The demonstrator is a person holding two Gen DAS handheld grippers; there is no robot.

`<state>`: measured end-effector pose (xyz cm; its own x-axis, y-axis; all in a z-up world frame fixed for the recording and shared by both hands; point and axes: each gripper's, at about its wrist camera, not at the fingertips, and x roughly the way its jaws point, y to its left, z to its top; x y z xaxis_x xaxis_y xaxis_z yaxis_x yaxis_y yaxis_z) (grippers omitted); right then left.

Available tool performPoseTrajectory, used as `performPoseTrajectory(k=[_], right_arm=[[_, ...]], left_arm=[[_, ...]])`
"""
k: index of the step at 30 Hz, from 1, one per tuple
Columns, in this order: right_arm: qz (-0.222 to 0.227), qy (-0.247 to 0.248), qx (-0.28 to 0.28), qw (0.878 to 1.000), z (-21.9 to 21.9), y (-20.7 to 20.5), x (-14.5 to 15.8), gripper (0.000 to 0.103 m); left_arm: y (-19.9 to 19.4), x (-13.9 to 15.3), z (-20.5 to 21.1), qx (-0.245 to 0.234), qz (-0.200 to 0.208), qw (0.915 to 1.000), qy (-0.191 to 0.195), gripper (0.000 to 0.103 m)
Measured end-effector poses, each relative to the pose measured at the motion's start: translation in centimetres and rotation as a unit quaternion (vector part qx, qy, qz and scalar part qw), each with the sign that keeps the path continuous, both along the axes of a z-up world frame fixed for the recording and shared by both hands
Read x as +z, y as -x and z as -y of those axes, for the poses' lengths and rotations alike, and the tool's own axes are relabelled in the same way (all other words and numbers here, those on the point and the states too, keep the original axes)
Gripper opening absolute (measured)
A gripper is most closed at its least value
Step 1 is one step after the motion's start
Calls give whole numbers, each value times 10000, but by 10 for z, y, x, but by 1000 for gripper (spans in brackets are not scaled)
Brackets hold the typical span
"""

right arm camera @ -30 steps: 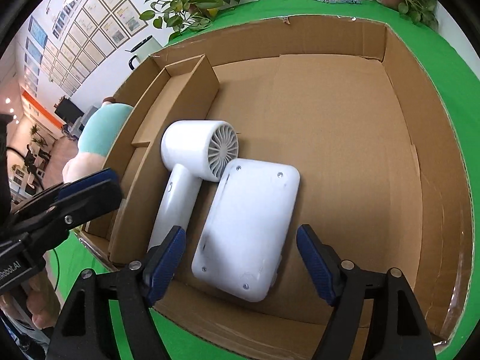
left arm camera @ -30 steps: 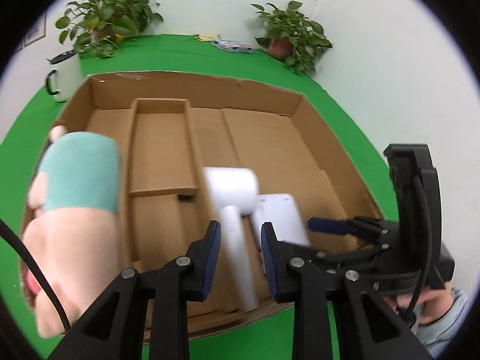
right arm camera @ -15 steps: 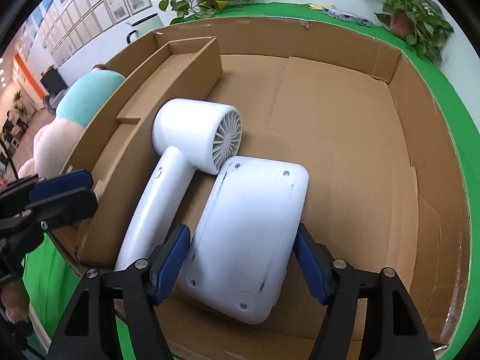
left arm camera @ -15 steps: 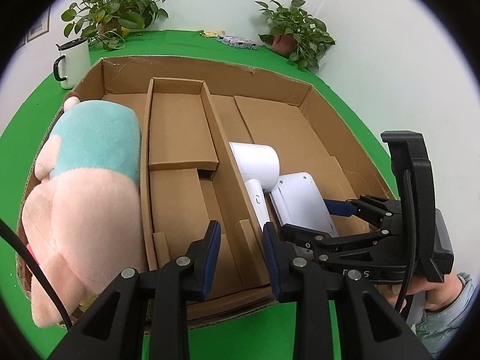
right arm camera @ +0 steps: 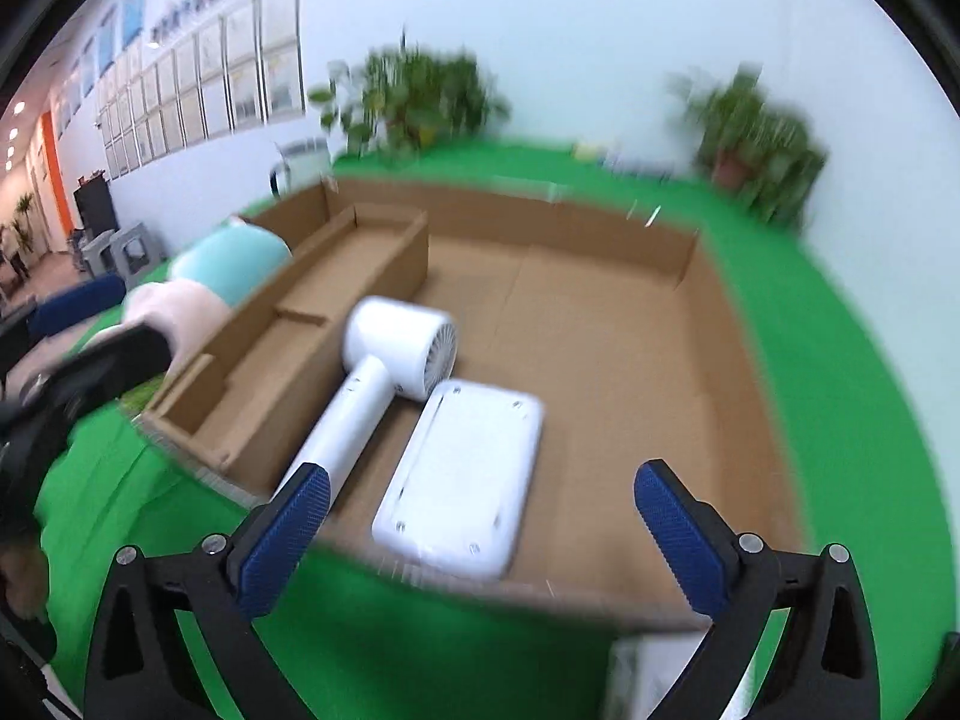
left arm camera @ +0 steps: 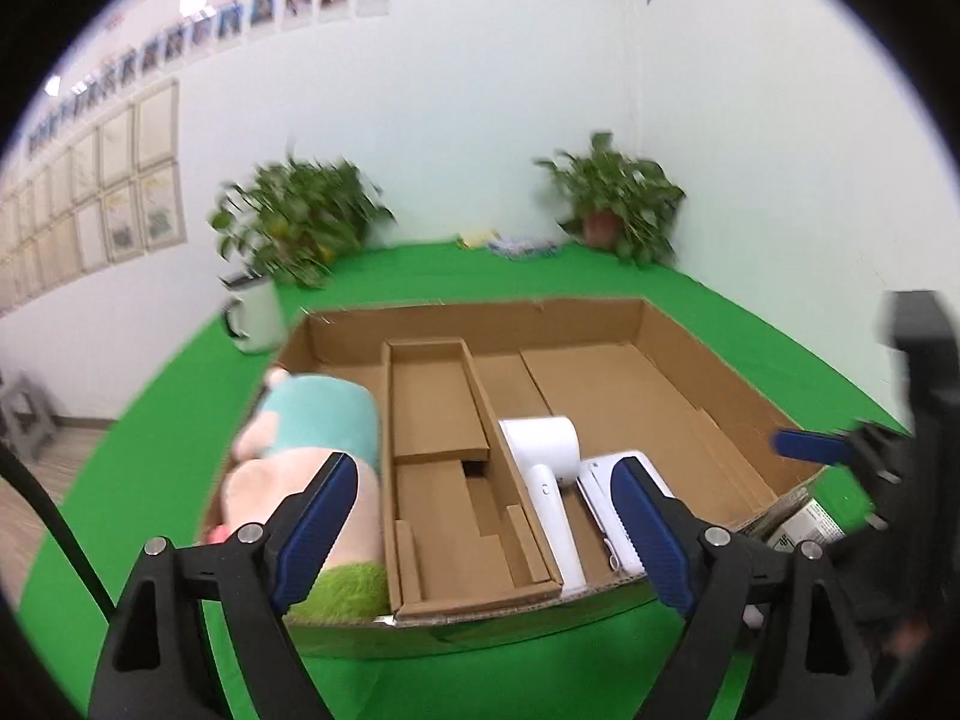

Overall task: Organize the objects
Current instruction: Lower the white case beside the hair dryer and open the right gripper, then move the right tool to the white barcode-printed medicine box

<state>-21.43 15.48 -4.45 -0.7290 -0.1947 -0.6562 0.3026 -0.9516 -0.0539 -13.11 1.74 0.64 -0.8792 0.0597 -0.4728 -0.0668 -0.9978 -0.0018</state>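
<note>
A shallow cardboard box [left arm camera: 606, 315] [right arm camera: 690, 252] with a narrow divider tray [left arm camera: 435, 396] lies on the green table. In it lie a white hair dryer [left arm camera: 543, 456] [right arm camera: 384, 372], a white flat device [left arm camera: 630, 471] [right arm camera: 468, 474] beside it, and a pink-and-teal plush toy [left arm camera: 312, 438] [right arm camera: 210, 276] in the left compartment. My left gripper [left arm camera: 486, 522] is open and empty, held back above the box's near edge. My right gripper [right arm camera: 480, 528] is open and empty, near the flat device's front end; it shows at the right of the left wrist view [left arm camera: 816, 447].
A white mug [left arm camera: 255, 318] stands left of the box's far corner. Two potted plants [left arm camera: 300, 222] [left arm camera: 618, 204] stand at the back by the wall, with small packets [left arm camera: 522, 246] between them. A printed package [left arm camera: 804, 525] lies by the box's near right corner.
Both grippers have pulled back and up from the box. The left jaws have opened from nearly shut. The right jaws have widened and left the flat device.
</note>
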Motion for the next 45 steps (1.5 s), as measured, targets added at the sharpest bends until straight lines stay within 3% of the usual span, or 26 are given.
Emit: performPoseTrajectory(k=[5, 13, 17, 23, 31, 34, 36, 38, 41, 44, 45], right_arm=[[-568, 27, -364, 9977, -4, -69, 20, 102], [-818, 205, -720, 9938, -22, -140, 29, 102], [-798, 320, -735, 9936, -38, -163, 32, 102], [-504, 262, -1049, 9929, -77, -160, 12, 102], [683, 137, -1497, 9863, -138, -165, -45, 102], [869, 258, -1464, 9851, -140, -171, -59, 89], [954, 152, -1362, 9860, -134, -173, -66, 61], [991, 147, -1198, 9877, -123, -178, -69, 61], [1136, 626, -786, 9884, -102, -190, -67, 66], [1104, 932, -176, 9893, -65, -209, -63, 101], [1021, 959, -38, 9901, -56, -214, -60, 102]], left_arm=[[-23, -3, -18, 199, 138, 9997, 85, 87], [-62, -12, -33, 640, 363, 9955, 592, 87], [-75, -16, -34, 693, 418, 9953, 529, 87], [-82, -24, -41, 598, 566, 9952, 521, 87], [-81, -40, -56, 339, 839, 9950, 429, 87], [-80, -44, -62, 252, 902, 9947, 420, 87], [-80, -46, -66, 201, 930, 9946, 425, 87], [-79, -47, -66, 139, 982, 9944, 373, 87], [-76, -50, -61, -98, 1177, 9930, 79, 87], [-68, -64, -54, -698, 1715, 9811, -566, 87], [-66, -69, -54, -829, 1866, 9762, -724, 87]])
